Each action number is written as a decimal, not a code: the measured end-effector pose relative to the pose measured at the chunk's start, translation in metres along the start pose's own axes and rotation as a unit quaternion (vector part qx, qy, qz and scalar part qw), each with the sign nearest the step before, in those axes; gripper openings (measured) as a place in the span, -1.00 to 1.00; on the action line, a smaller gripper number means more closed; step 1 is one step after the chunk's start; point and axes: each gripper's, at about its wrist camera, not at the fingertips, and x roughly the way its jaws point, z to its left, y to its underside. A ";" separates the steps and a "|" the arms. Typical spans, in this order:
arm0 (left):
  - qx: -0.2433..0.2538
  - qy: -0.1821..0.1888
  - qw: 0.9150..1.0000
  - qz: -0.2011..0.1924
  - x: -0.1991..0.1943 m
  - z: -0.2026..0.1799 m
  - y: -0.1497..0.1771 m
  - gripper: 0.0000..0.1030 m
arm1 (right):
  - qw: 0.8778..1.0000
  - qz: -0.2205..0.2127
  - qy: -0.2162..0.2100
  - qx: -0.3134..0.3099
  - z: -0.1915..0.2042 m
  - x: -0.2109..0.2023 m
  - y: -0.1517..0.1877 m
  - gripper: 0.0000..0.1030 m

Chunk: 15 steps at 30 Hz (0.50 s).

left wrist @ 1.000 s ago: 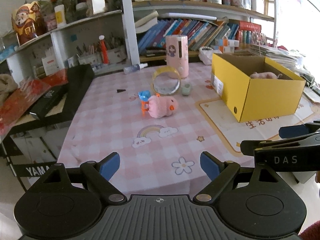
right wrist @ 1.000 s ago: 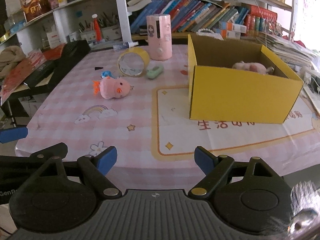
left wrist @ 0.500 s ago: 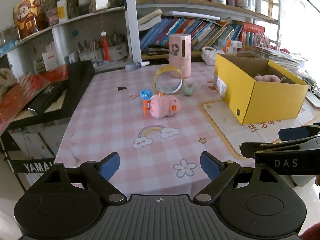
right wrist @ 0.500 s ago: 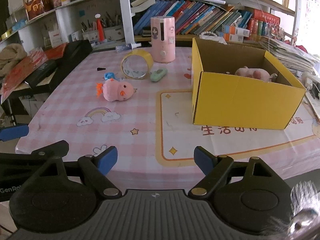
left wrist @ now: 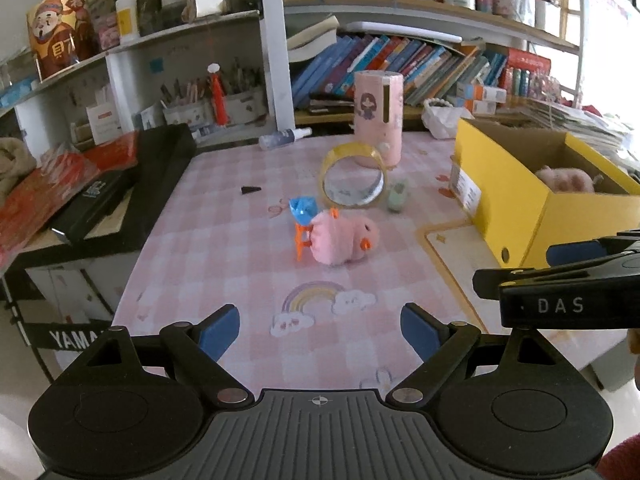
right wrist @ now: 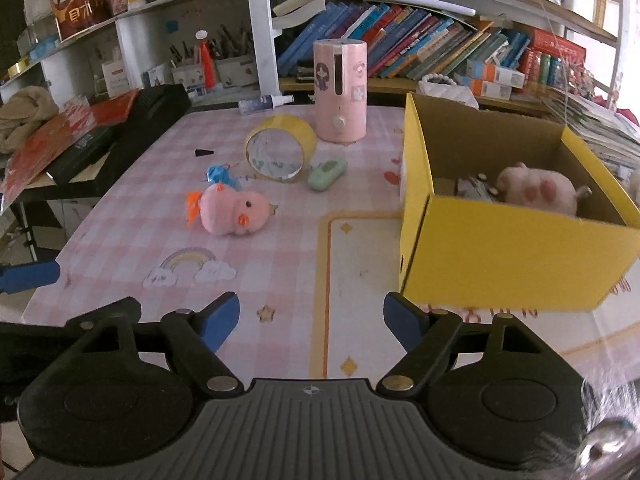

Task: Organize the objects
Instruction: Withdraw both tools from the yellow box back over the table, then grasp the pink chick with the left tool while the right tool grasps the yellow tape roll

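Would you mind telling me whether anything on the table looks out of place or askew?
Yes. The pink chick plush lies tipped on its side on the tablecloth, the tape roll stands on its edge, and a small black cone-shaped piece lies loose. Another plush is already inside the yellow box.

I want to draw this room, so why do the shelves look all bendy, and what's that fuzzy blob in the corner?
Left wrist view: the fisheye lens bows the shelves, and window light washes out the top right. Right wrist view: same curving, and the yellow box looks stretched; the blob at the bottom right is a blurred smear with glare, too unclear to identify.
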 end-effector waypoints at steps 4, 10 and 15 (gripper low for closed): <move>-0.013 -0.007 1.000 0.004 0.016 0.000 -0.011 0.74 | 1.000 -0.002 -0.008 -0.016 -0.003 0.016 -0.017 0.51; -0.025 -0.016 1.000 0.008 0.041 -0.002 -0.027 0.74 | 0.999 -0.008 -0.027 -0.040 -0.008 0.041 -0.044 0.46; -0.027 -0.022 0.999 0.017 0.061 -0.006 -0.037 0.74 | 0.997 -0.024 -0.044 -0.056 -0.010 0.056 -0.063 0.44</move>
